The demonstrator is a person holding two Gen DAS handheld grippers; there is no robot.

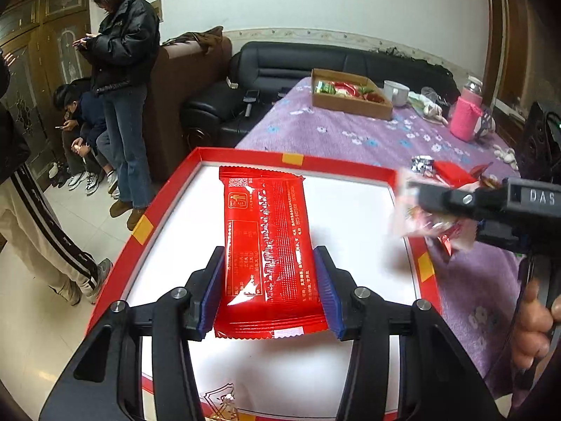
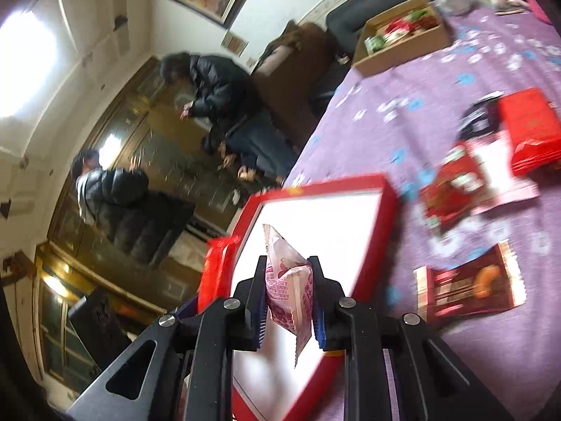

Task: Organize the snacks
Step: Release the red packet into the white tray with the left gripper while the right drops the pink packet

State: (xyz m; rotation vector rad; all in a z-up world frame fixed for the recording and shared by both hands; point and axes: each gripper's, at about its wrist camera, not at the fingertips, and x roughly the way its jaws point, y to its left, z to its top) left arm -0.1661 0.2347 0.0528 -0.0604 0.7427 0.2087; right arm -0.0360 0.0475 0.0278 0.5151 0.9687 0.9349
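Snacks being loaded: left gripper [image 1: 270,280] clamps a red packet [image 1: 268,245] over the red-rimmed tray [image 1: 245,156]; right gripper [image 2: 288,298] pinches a pink-printed packet [image 2: 289,291]. Next, probably, lower and release.

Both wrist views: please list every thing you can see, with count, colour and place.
Flat foil snack packet: one, red, between the left gripper's pads, above the tray.
Crinkled plastic snack packet: one, pink and white, clamped in the right gripper.
Shallow cardboard tray: one, red rim, white floor, at the table's edge.
Loose snack packets: several, red and brown, on the purple flowered cloth.
Brown cardboard box: one, holds snacks, far end.
Mug: one, white, beside the box.
Bottle: one, pink sleeve.
Bystanders: several, left background.
Left gripper: black, blue pads.
Right gripper: black, blue pads.
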